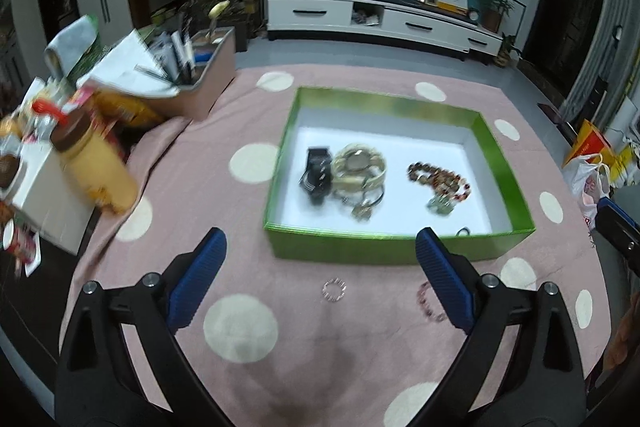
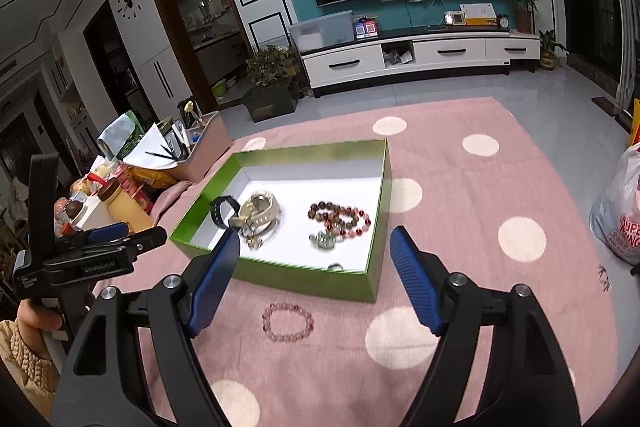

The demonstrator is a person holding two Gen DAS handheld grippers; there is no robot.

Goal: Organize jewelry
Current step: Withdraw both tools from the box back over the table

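A green box (image 1: 400, 250) (image 2: 308, 279) with a white floor sits on the pink dotted cloth. It holds a black watch (image 1: 316, 173) (image 2: 221, 211), a cream watch (image 1: 360, 163) (image 2: 260, 209), a red-brown bead necklace (image 1: 440, 179) (image 2: 340, 217) and small pieces. A small clear bead ring (image 1: 334, 290) and a pink bead bracelet (image 1: 429, 303) (image 2: 287, 321) lie on the cloth in front of the box. My left gripper (image 1: 320, 247) is open and empty above the cloth. My right gripper (image 2: 316, 247) is open and empty above the pink bracelet.
A pink organizer with pens (image 1: 204, 79) (image 2: 200, 151), a yellow bottle (image 1: 98, 163) (image 2: 124, 207) and snack clutter stand at the left. A plastic bag (image 2: 620, 215) lies at the right. The left gripper's body (image 2: 88, 251) shows at the left of the right wrist view.
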